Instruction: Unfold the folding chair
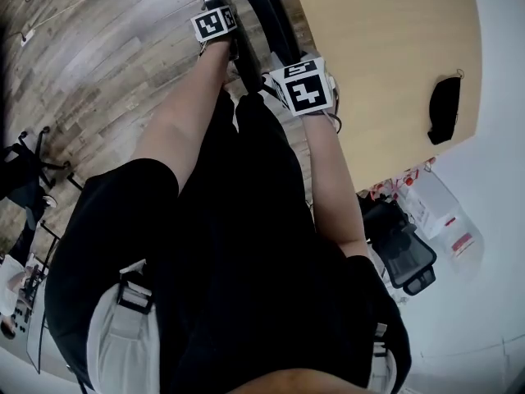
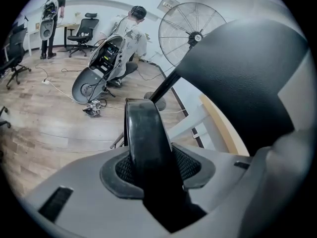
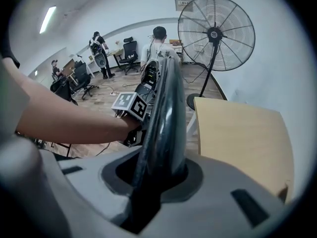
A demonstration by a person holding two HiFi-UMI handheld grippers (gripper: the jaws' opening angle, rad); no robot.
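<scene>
Glossy black folding chair (image 1: 266,8) frame

Left arm (image 1: 184,117) and right arm (image 1: 338,187) stretch forward, angled down; left gripper (image 2: 151,157), farther, and right gripper (image 3: 161,172) each clamp the chair frame (image 1: 267,11).

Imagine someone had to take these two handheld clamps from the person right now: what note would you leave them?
Left gripper: shut on the chair's black frame tube, farther along it.
Right gripper: shut on the same tube, nearer the person.
Surroundings: the wooden table stands close on the right.
Done: both grips are set on the frame.
Left: the seat and legs are hidden behind the person's body, so I cannot tell how far the chair is open. Probably keep both grips and spread the frame, away from the table edge.
</scene>
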